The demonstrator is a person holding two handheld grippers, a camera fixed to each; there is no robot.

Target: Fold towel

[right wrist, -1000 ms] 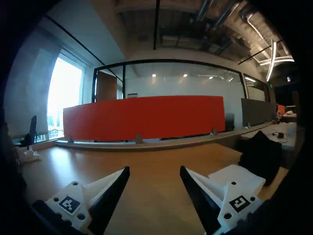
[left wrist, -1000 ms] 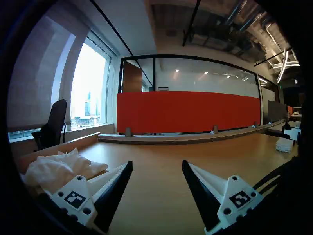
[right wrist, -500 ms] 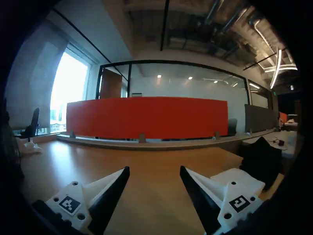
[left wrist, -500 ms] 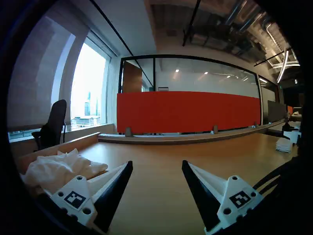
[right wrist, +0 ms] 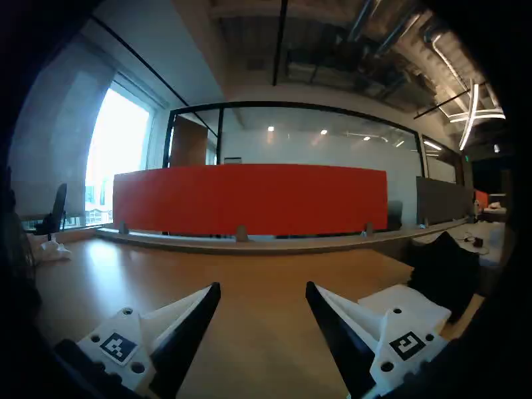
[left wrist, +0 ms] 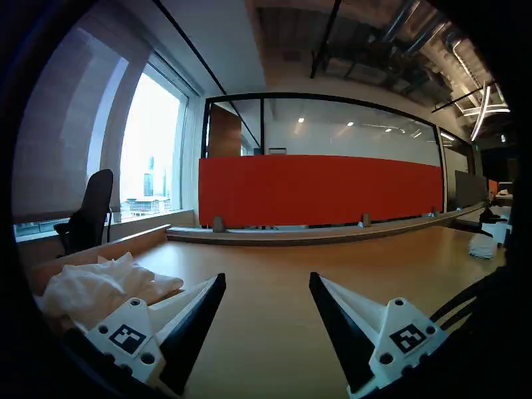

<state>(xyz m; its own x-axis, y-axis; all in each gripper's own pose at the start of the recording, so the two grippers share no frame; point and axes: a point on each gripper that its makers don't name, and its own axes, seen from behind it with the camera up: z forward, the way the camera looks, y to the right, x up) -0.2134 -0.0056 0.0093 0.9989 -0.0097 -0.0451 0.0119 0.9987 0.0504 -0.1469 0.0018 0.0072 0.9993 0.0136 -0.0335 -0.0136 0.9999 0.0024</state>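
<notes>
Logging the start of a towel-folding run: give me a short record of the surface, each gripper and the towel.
surface: wooden table
left gripper: open, empty
right gripper: open, empty
towel: white, crumpled heap on the table, left of the left gripper, not gripped
backdrop: red partition along the table's far edge

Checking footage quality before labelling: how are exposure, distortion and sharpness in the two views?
Left gripper view: window blown out, towel sharp. Right gripper view: window overexposed too, red partition bowed by fisheye, ceiling dark, right gripper crisp.
</notes>
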